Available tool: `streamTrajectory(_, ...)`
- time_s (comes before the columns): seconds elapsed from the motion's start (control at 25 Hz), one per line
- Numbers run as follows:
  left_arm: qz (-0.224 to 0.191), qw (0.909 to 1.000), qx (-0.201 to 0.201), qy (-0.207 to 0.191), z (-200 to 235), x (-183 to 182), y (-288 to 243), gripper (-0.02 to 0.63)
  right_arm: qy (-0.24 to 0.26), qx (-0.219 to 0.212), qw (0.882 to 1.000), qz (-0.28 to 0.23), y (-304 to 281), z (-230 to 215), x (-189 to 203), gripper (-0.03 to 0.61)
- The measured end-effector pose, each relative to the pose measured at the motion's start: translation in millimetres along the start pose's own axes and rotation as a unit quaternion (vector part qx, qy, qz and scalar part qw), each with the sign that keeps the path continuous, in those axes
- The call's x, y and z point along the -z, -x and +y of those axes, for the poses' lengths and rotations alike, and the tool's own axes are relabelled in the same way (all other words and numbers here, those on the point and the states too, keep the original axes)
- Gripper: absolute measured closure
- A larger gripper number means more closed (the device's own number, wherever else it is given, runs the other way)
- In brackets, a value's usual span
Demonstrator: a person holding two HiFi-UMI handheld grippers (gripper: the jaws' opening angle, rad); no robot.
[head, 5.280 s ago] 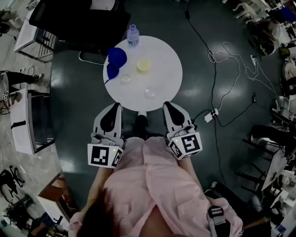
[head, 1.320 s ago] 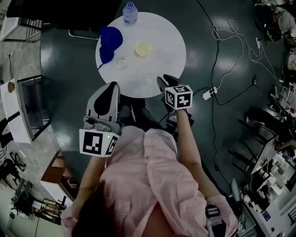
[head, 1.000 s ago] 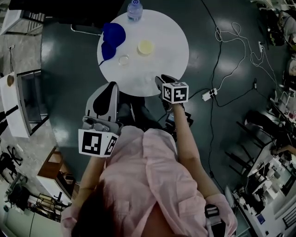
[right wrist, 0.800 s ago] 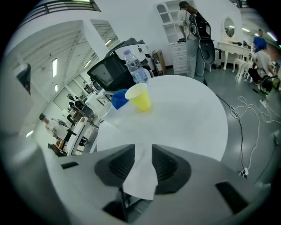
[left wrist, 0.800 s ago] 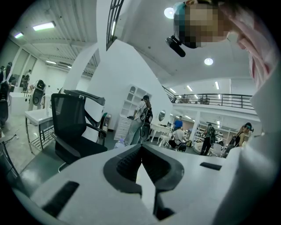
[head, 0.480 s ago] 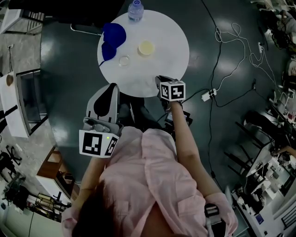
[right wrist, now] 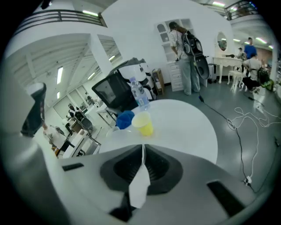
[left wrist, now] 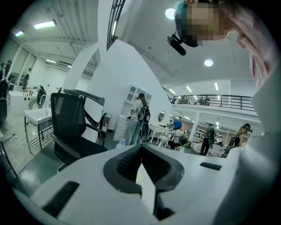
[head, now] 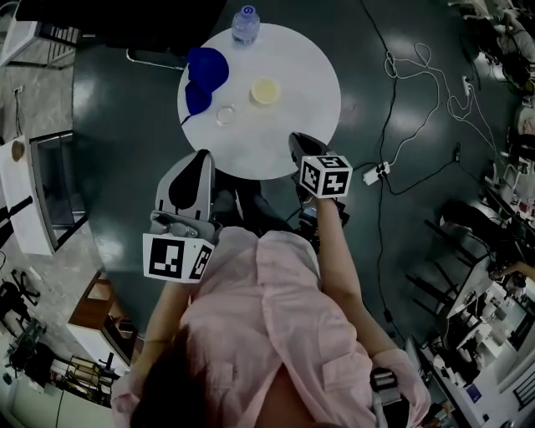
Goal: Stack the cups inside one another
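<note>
**Both grippers shut at the near edge of the table**

Left gripper (left wrist: 141,151) held just short of the table, jaws together, nothing in them; right gripper (right wrist: 143,151) over the near rim of the round white table (head: 313,79), jaws just closed to a hairline, no cup made out between them; farther in, a clear cup (head: 224,114) standing alone; beyond it a yellow cup (head: 265,90), upright, apart from the clear one; blue object (head: 205,73) at the left rim; water bottle (head: 244,23) at the far rim.
</note>
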State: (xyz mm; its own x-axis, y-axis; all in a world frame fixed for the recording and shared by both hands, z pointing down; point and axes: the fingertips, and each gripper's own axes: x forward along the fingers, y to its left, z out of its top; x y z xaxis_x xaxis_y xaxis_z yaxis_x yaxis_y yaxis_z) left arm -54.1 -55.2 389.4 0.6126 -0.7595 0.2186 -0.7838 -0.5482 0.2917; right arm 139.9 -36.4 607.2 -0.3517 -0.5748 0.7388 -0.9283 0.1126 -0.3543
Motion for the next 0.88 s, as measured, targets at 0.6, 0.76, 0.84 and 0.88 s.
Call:
streamTrajectory(0.6,-0.035,0.9992,0.016,-0.013,6,-21,10,0.595,-0.012,0.038,0.981,-0.192,102,20,-73,0.543)
streamTrajectory(0.76,-0.044,0.9988,0.018,-0.016,7,-26,14,0.595,-0.008,0.04,0.976,-0.214,116,22,-84,0.543)
streamTrajectory(0.84,-0.05,0.9984,0.018,-0.018,10,-30,15,0.595,-0.002,0.038,0.976,-0.217,118,24,-89,0.543)
streamTrajectory(0.88,-0.053,0.9983,0.018,-0.018,12,-31,16,0.596,0.002,0.038,0.976,-0.216,117,26,-92,0.543)
